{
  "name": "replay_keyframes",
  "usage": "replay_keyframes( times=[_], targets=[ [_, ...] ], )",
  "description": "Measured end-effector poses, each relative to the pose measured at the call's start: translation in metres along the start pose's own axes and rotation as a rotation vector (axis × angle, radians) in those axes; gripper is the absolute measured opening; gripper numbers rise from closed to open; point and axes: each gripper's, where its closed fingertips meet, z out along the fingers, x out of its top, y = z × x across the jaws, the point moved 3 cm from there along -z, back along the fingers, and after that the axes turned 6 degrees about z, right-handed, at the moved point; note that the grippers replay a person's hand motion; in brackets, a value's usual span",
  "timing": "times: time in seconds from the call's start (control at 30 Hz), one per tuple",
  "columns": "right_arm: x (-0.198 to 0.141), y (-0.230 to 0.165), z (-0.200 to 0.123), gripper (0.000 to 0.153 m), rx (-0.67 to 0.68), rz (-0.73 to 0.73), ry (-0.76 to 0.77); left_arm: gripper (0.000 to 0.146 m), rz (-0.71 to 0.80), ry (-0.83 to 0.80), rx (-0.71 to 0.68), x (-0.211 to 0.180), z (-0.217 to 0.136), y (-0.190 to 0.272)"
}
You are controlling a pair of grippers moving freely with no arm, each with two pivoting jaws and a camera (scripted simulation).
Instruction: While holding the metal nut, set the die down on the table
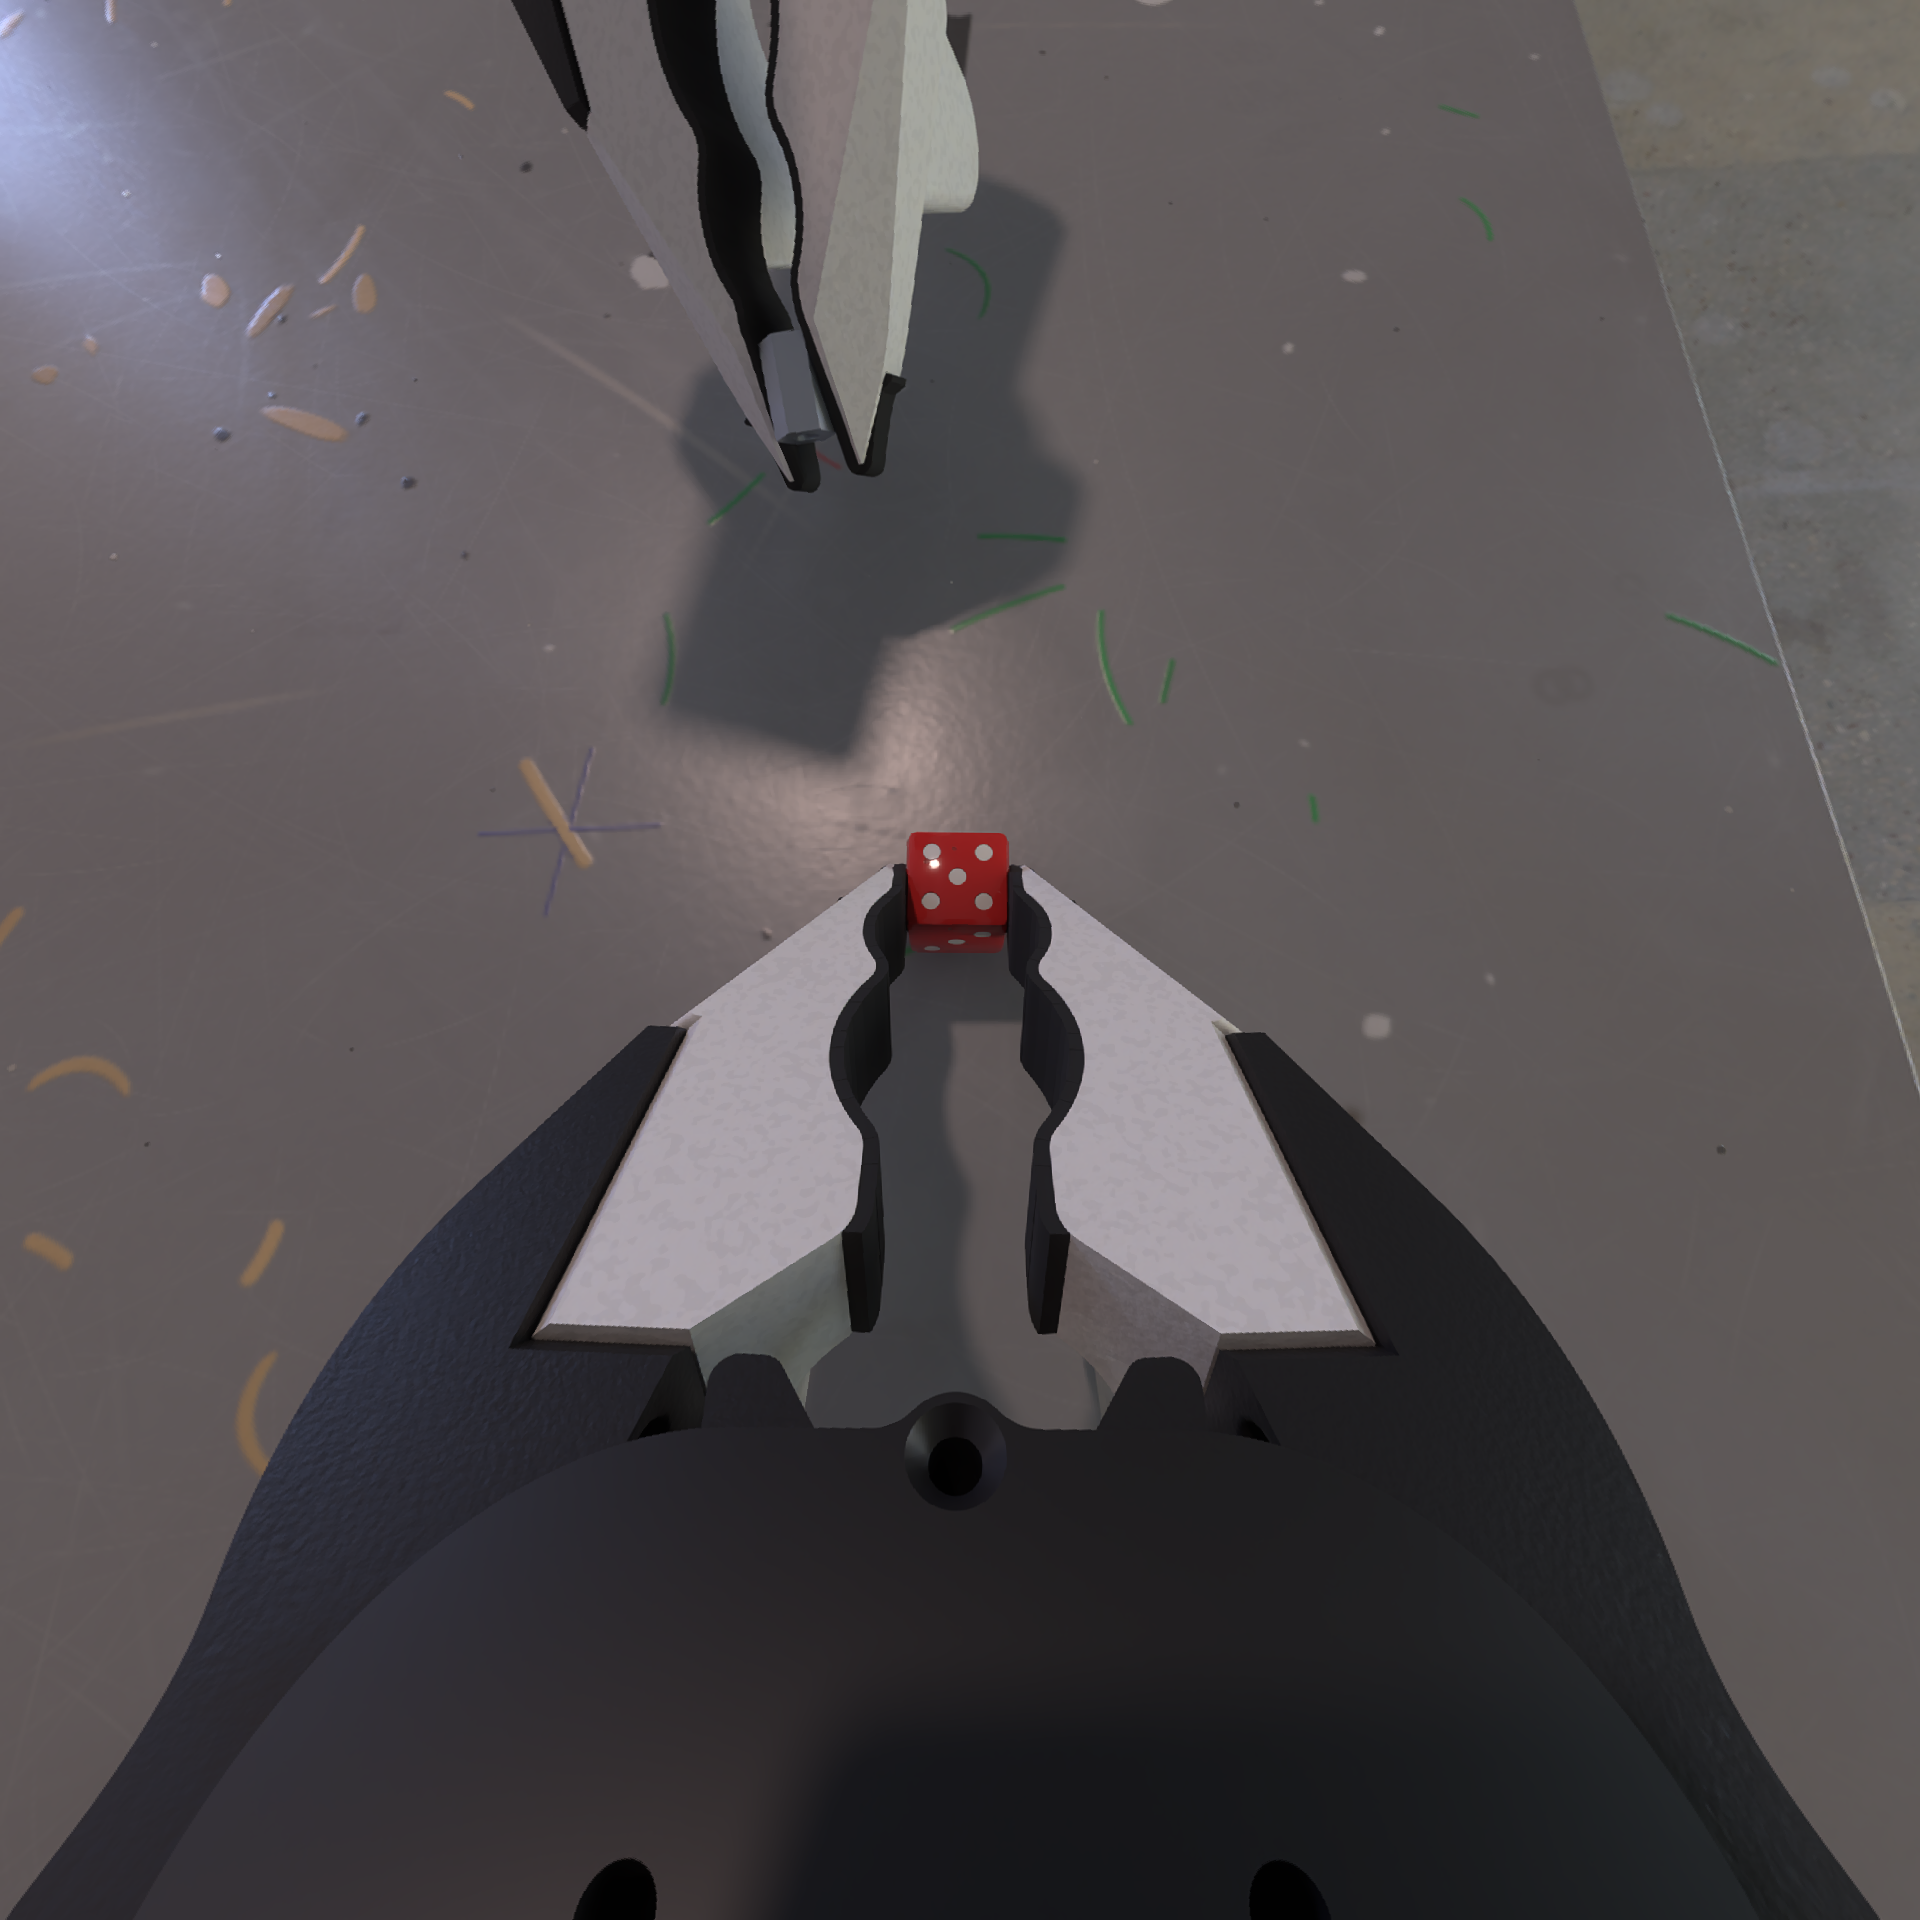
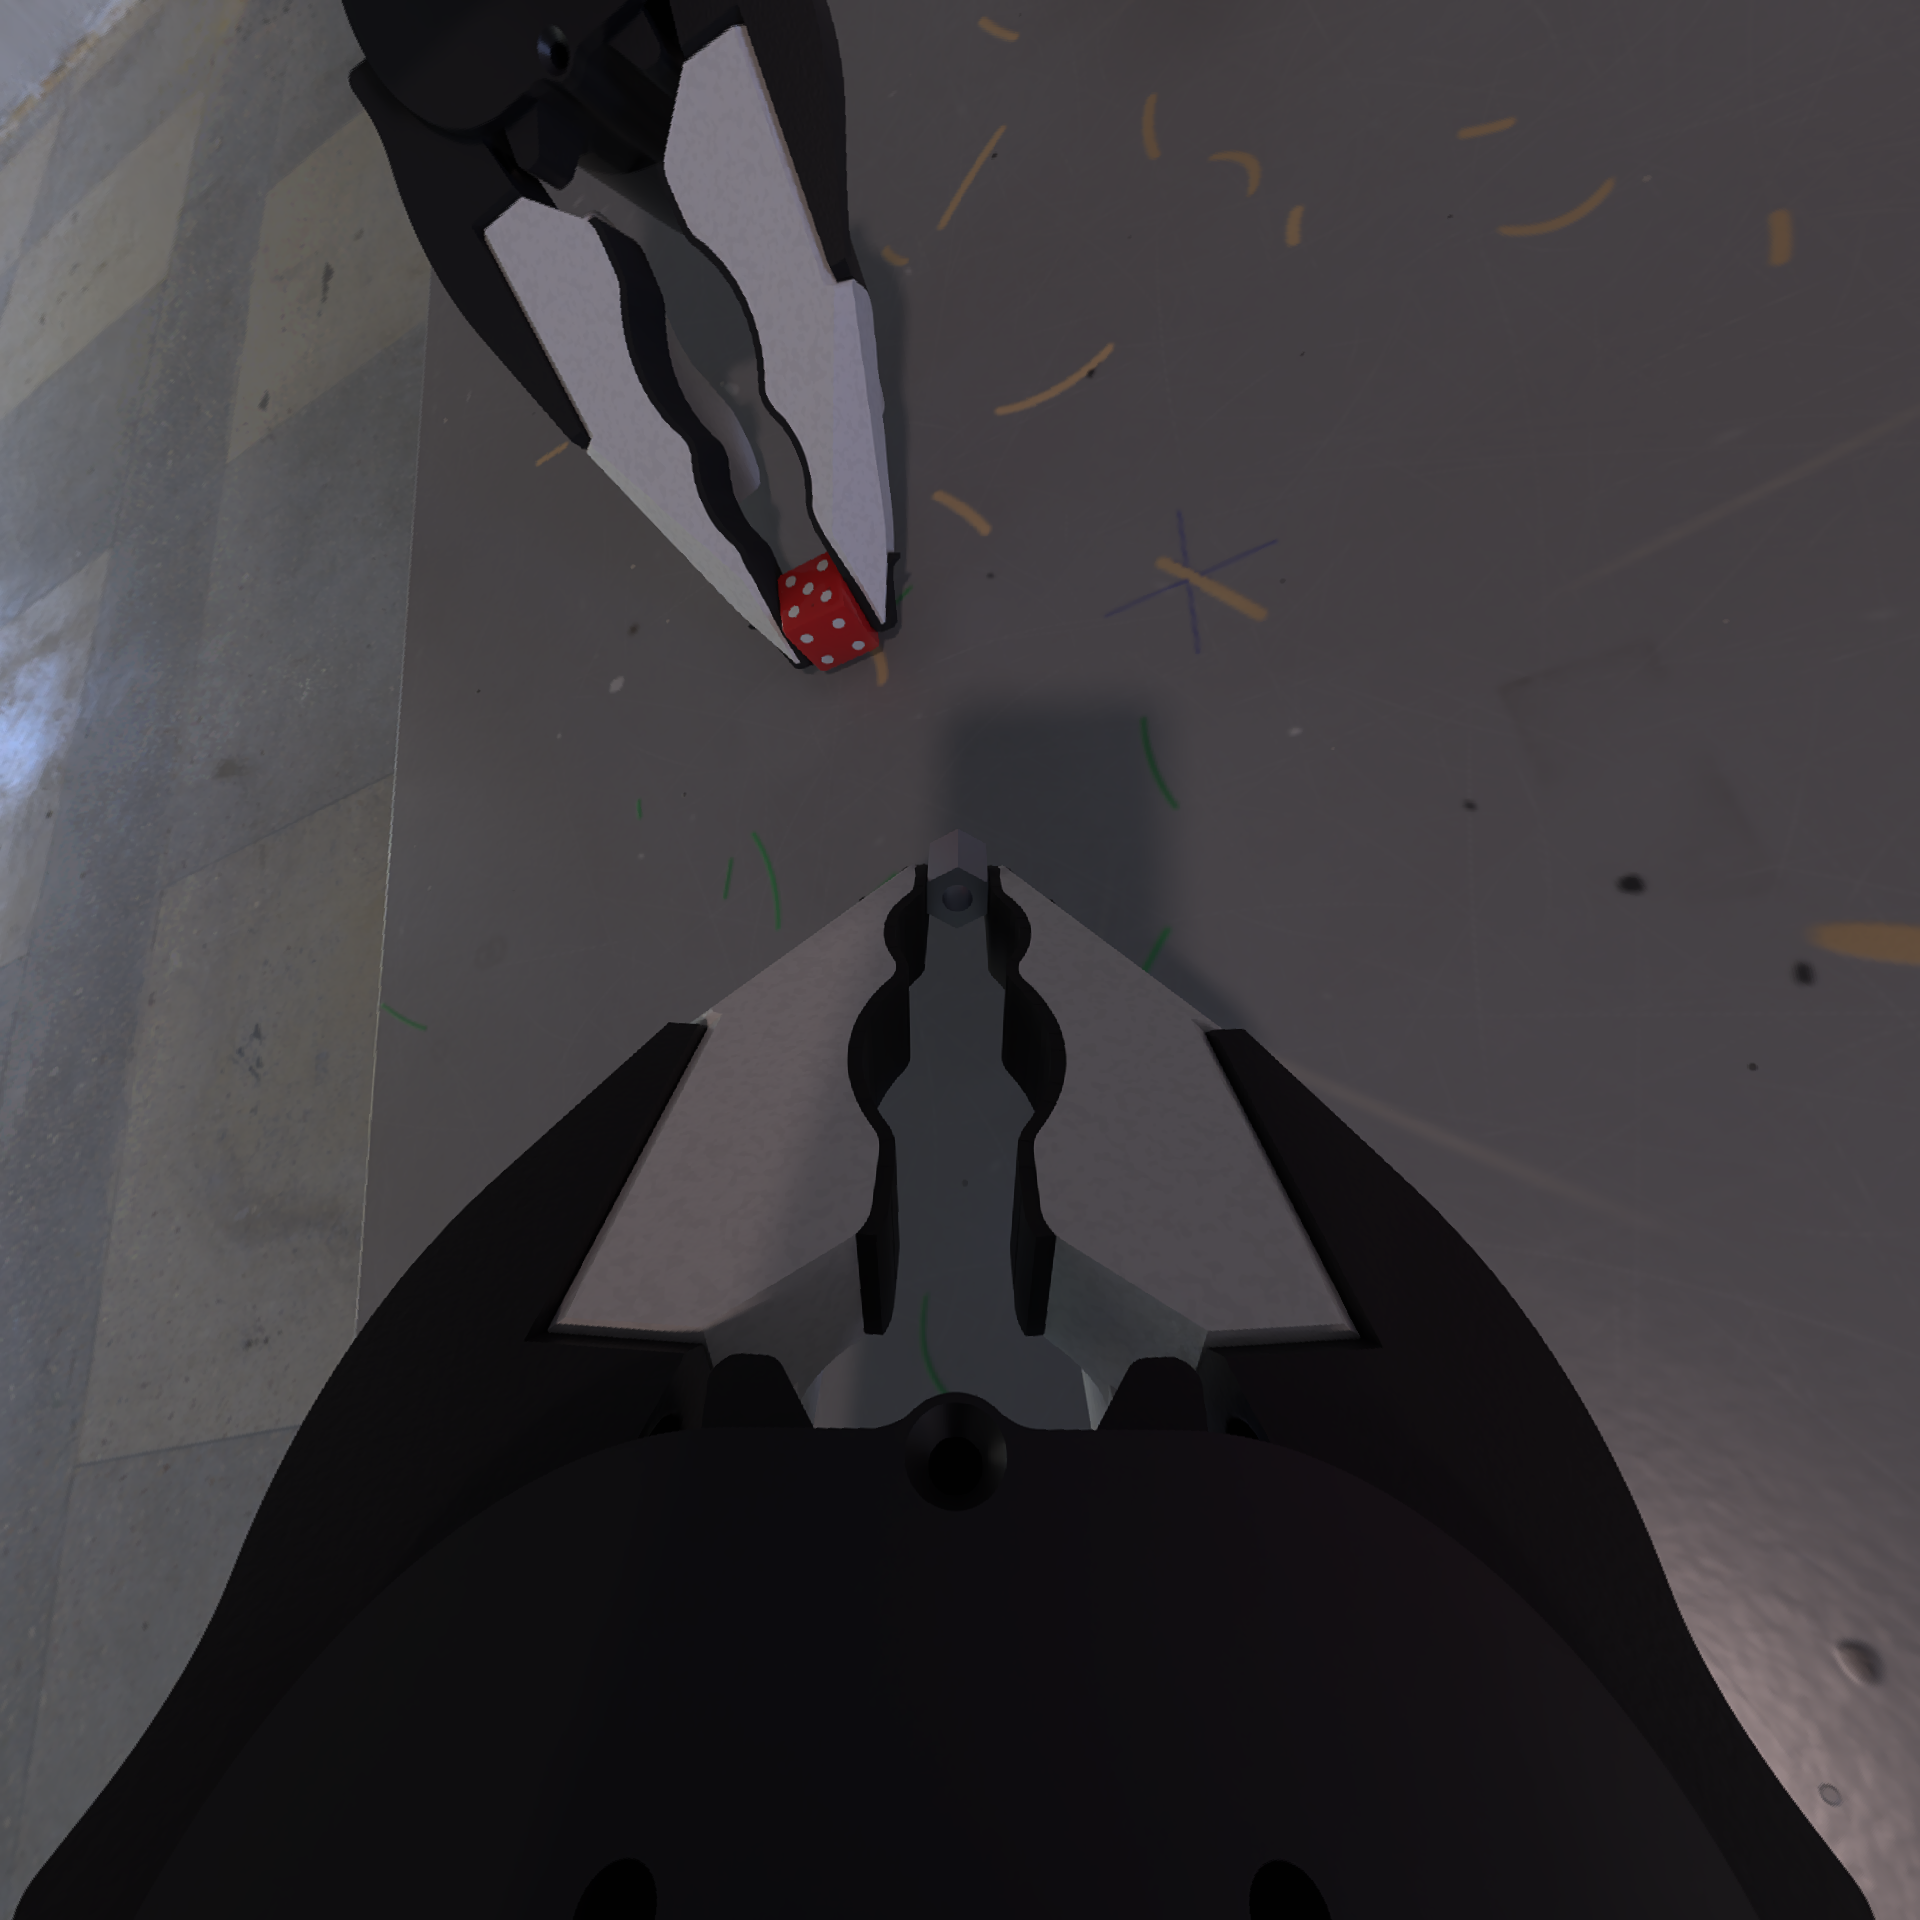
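Left tool: its two white fingers are closed on a small red plastic die with white pips, held at the tips.
Die position: at or just above the scuffed grey worktop, near one long edge; a reflection shows right beneath it.
Right tool: pinched shut on a small grey hexagonal metal nut, raised above the worktop.
Progress: nut hold intact; die lowered, seemingly not yet released.
Left to do: open the fingers and back away.
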Motion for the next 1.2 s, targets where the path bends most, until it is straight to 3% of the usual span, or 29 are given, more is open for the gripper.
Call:
replay_keyframes(
  times=[0.73,1.2],
  targets=[
    [-0.001,-0.006,0.008,0.010,0.024,-0.012,-0.016,0.018,0.001,0.021,-0.068,-0.003,-0.012,0.006],
    [0.006,-0.004,0.012,0.010,0.087,0.028,-0.027,0.030,-0.044,0.055,-0.024,0.006,-0.001,0.002]
  ],
)
